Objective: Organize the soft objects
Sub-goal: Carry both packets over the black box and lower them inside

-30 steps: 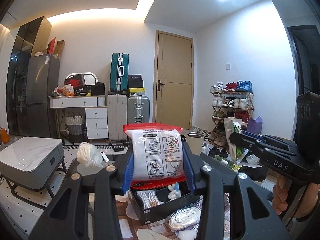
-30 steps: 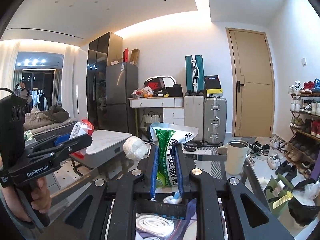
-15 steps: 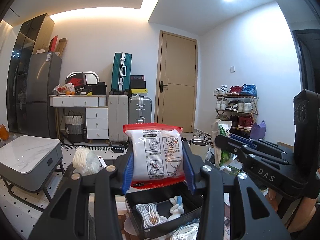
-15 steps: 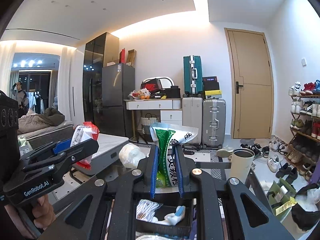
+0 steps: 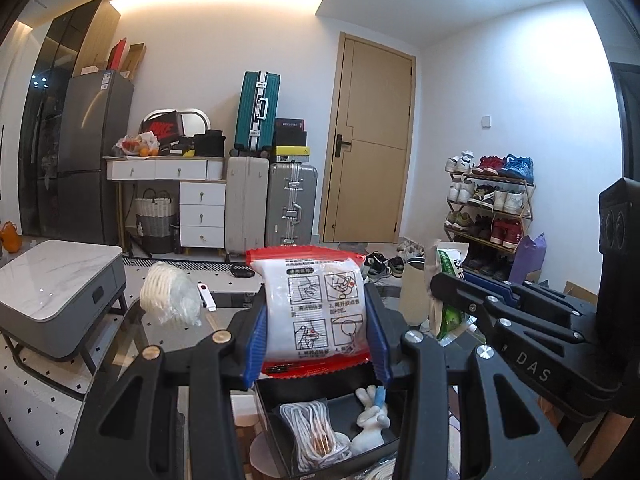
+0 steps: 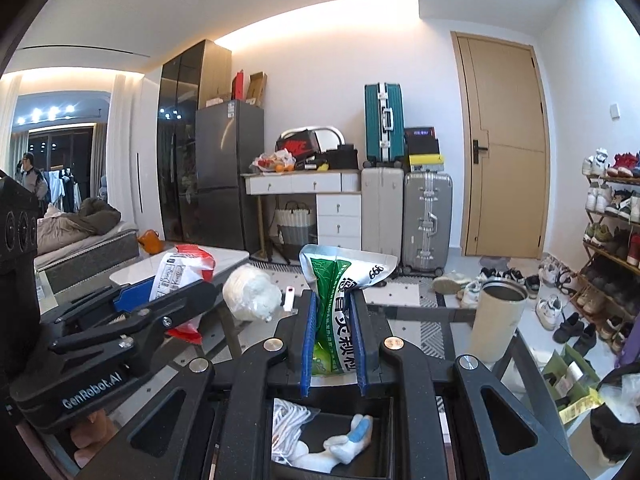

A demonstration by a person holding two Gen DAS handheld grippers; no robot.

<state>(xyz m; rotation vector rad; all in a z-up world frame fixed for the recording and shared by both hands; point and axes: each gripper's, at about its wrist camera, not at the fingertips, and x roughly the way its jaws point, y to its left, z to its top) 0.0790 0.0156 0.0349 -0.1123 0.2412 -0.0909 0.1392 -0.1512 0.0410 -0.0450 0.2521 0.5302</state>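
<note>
Partway done: the left gripper (image 5: 316,344) is clamped on a red-and-white packet (image 5: 318,308) and the right gripper (image 6: 334,344) on a green-and-white pouch (image 6: 340,312), both above a black box (image 5: 280,396) already holding a bagged white cord (image 5: 310,432) and small plush toy (image 5: 370,420), while a white bagged bundle (image 5: 170,298) waits on the glass table (image 5: 168,332).

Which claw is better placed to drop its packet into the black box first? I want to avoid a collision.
Probably the right claw: its green packet hangs directly above the black box. The left claw, holding the red-edged packet, sits slightly behind the box's near wall.
</note>
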